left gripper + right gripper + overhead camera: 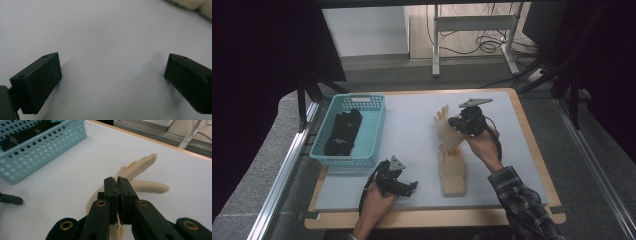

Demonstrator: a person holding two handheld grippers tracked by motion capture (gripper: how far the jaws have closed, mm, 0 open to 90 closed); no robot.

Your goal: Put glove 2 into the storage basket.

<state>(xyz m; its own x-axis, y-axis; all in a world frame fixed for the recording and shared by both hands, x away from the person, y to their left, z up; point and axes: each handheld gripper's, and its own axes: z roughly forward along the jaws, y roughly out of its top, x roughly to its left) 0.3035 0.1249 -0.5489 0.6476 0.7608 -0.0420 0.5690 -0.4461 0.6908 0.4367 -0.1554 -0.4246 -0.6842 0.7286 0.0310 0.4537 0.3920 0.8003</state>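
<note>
High view, nearest item first: left gripper (pixel 404 187), lower centre-left of frame, resting low over the pale mat (pixel 412 135) with jaws spread wide and nothing between them, seemingly parked while the other hand works. Next, centre: second cream glove (pixel 452 170) lying flat on the mat, awaiting its turn by the look of it. Above it, centre-right: right gripper (pixel 455 123), jaws pressed together, pinching the first cream glove (pixel 446 129) at its cuff, fingers hanging free; lifted clear, probably for carrying. Upper left: teal basket (pixel 372 135) already holding black gloves (pixel 344 132), the likely destination. Right gripper view: glove fingers (pixel 140 165) splay beyond the closed jaws.
</note>
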